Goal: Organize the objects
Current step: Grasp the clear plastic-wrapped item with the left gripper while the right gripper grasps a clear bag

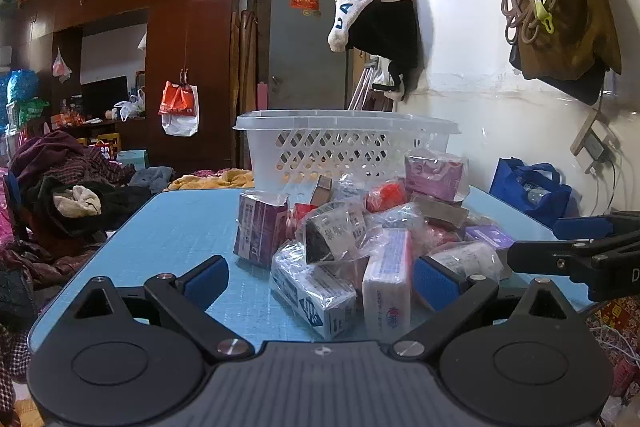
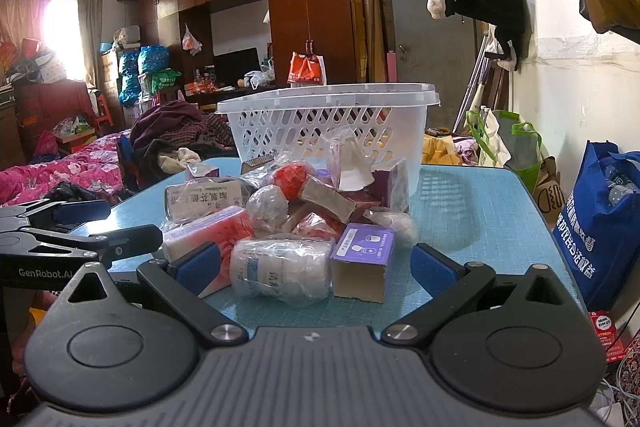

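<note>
A heap of plastic-wrapped boxes and packets (image 1: pixel 360 227) lies on the blue mat table (image 1: pixel 168 227), in front of a white perforated basket (image 1: pixel 344 147). My left gripper (image 1: pixel 320 279) is open at the near side of the heap; two white wrapped boxes (image 1: pixel 386 291) lie between its blue pads. In the right wrist view the heap (image 2: pixel 296 219) and basket (image 2: pixel 328 123) show again. My right gripper (image 2: pixel 316 263) is open, with a wrapped white bottle (image 2: pixel 280 269) and a purple box (image 2: pixel 362 259) lying between its fingers. Neither gripper holds anything.
The other gripper (image 1: pixel 580 251) reaches in from the right in the left wrist view, and from the left (image 2: pixel 72 239) in the right wrist view. A blue bag (image 2: pixel 604 227) stands right of the table. A bed with clothes (image 2: pixel 80 167) lies to the left.
</note>
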The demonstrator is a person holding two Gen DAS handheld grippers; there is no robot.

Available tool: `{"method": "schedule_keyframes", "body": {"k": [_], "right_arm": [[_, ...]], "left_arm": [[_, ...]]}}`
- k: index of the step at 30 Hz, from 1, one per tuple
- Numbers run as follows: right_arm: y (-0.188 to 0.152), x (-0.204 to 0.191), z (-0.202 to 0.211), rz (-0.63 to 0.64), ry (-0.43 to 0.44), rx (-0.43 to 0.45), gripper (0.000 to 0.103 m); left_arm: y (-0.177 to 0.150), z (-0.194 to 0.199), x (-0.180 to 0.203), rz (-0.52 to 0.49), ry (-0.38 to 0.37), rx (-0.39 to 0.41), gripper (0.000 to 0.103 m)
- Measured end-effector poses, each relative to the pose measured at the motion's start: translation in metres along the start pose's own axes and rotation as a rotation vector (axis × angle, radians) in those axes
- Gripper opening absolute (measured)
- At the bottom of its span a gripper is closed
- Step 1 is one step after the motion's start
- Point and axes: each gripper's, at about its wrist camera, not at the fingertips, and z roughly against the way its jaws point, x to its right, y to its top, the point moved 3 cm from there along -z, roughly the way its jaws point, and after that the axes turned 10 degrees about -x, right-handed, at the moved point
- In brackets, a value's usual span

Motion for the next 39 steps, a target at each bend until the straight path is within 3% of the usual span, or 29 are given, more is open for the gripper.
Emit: {"method": "schedule_keyframes", "body": {"k": [12,17,20,26,28,32,39], "right_arm": [[0.001,0.001,0.001,-0.002,-0.002,0.007,0.103],[0.002,0.017,0.006,-0.031,-0.020,0.093,0.103],[0.002,0.023,0.005,-0.025,-0.054,0.106,0.103],[0.007,0.024,-0.003,-0.025,0.000,0.111,0.103],[0.017,0.022,-0.011,-0.005,-0.003,0.112,0.100],[0.041,0.030,-0.037,-0.007,-0.008,0.087,0.091],[0.055,0.033,-0.068,0.013,-0.027,0.021,0.069]], "left_arm": [[0.003,0.001,-0.007,-0.012,0.006,0.013,0.099],[0.006,-0.001,-0.032,0.048,0.034,0.012,0.093],[0.006,-0.005,-0.042,0.072,0.015,-0.005,0.091],[0.017,-0.013,-0.036,0.062,-0.041,0.028,0.090],[0.022,-0.019,-0.034,0.071,-0.071,0.029,0.085],[0.027,-0.042,-0.037,0.097,-0.120,0.000,0.064],[0.029,-0.051,-0.034,0.105,-0.159,-0.011,0.058]]}}
